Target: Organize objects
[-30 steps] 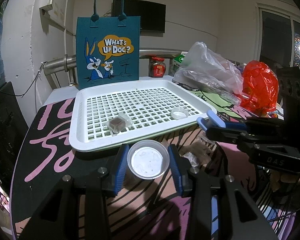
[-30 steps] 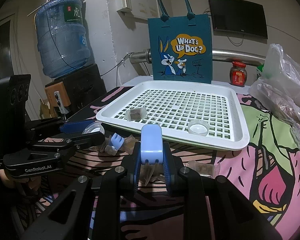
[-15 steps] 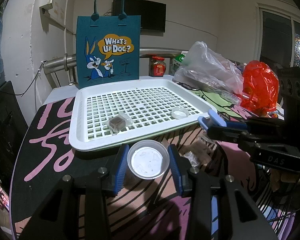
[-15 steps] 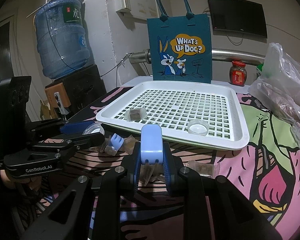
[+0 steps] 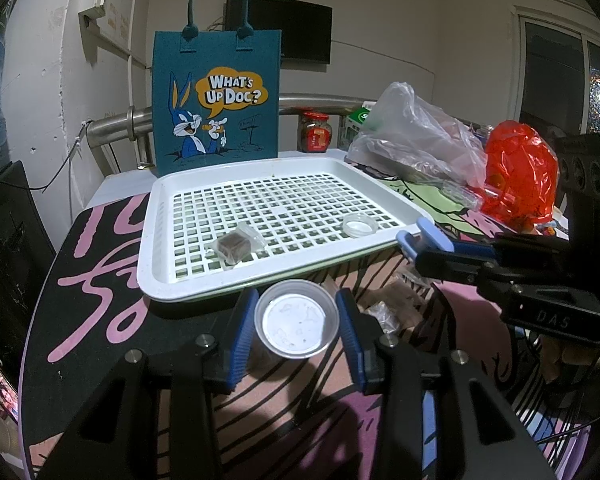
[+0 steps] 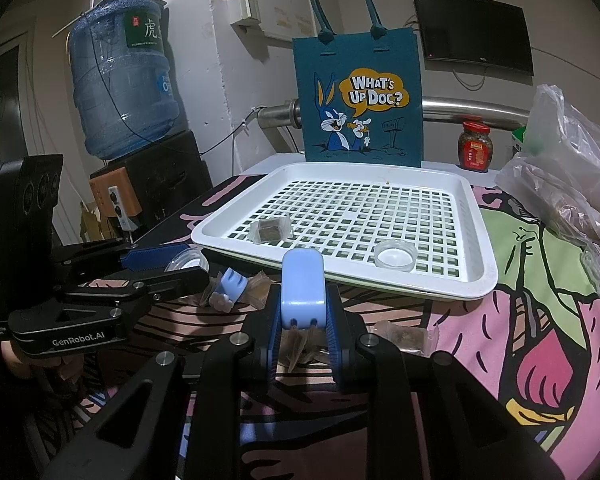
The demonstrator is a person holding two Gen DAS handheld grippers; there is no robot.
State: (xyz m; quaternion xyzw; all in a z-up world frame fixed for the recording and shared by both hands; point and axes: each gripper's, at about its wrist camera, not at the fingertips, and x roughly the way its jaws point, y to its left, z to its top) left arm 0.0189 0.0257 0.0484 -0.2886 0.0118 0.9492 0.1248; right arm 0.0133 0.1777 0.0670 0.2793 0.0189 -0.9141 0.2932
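My left gripper [image 5: 296, 330] is shut on a small lidded plastic cup [image 5: 296, 324], held just in front of the white perforated tray [image 5: 180, 280]. The tray holds a wrapped brown cube [image 5: 234, 245] and a clear lid [image 5: 358, 225]. My right gripper [image 6: 302, 320] is shut on a light blue clip-like object [image 6: 302, 286], right of the left gripper and near the tray's front edge [image 6: 440, 290]. In the right wrist view the left gripper [image 6: 168, 268] sits at left with the cup [image 6: 188, 260].
A teal cartoon tote bag [image 5: 216, 100] stands behind the tray. Clear and red plastic bags [image 5: 516, 168] lie at right. Wrapped snack packets [image 6: 404, 336] and a small blue toy [image 6: 230, 288] lie on the patterned table. A water jug [image 6: 120, 80] stands at far left.
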